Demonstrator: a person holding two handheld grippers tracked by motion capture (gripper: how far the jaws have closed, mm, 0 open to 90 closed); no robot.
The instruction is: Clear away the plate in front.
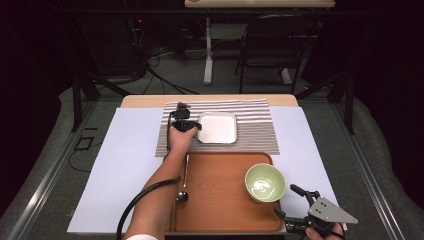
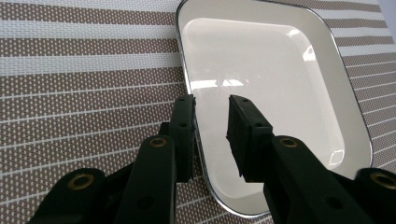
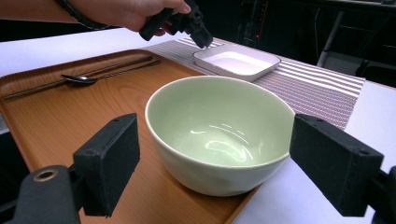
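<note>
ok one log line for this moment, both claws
left claw: open, straddling near rim of white square enamel plate on striped placemat | right claw: open, facing pale green ceramic bowl on wooden tray

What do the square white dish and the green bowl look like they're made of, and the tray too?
The square white dish looks like glazed ceramic or enamel: glossy, with bright reflections and a thin dark rim line. The green bowl looks like glazed ceramic, thick-walled with shiny highlights inside; melamine is possible. The tray shows wood grain with a smooth finish, so wood or a wood-look laminate.
</note>
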